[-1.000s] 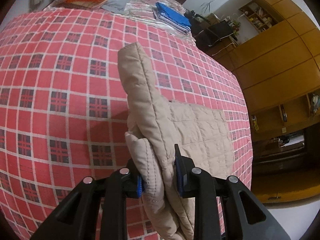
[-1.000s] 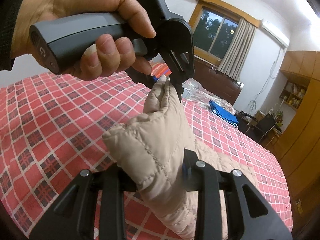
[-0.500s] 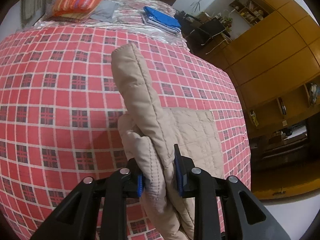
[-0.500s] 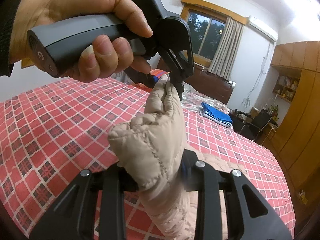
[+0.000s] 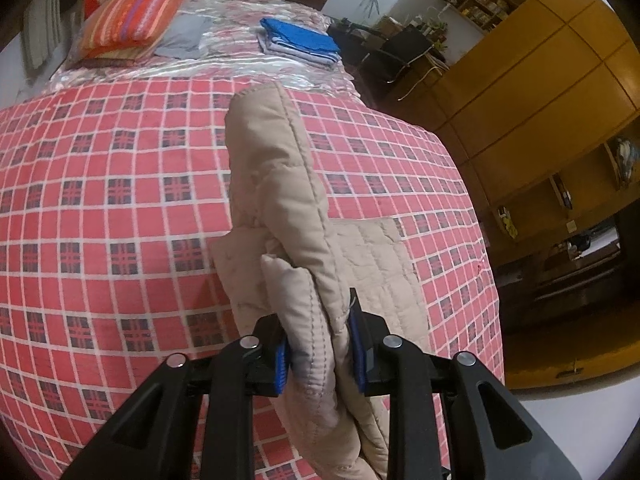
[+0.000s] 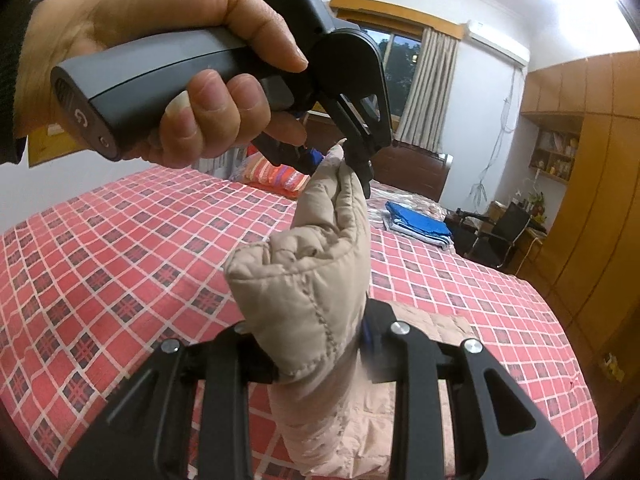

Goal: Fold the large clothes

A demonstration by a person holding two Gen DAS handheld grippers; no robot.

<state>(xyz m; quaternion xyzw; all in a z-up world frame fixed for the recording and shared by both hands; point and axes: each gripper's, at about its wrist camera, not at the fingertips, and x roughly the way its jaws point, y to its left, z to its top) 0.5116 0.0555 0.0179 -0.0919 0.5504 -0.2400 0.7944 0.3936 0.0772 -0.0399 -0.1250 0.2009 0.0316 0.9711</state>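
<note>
I have the beige quilted padded jacket [image 5: 288,208] pinched in both tools. My left gripper [image 5: 320,354] has its blue pads pressed onto a thick stitched edge of it, and my right gripper [image 6: 320,344] is clamped on another bunched edge; in the right view the left gripper [image 6: 340,160] shows at twelve o'clock, held in my hand [image 6: 160,72], biting the top of the same raised ridge. The held part stands up off the bed, while the rest of the jacket lies flat on the red checked bedspread [image 5: 100,208], toward four o'clock in the left view.

I judge this to be mid-fold: one side lifted, ready to be carried across the flat panel. Next I need to swing both grips over together, keeping the edge taut between them, lower it until it lines up with the far edge, then let go. The padding is springy and may puff back open.

A stack of folded blue cloth [image 5: 300,40] sits well apart at one o'clock, beside a striped orange pillow [image 5: 132,16].
</note>
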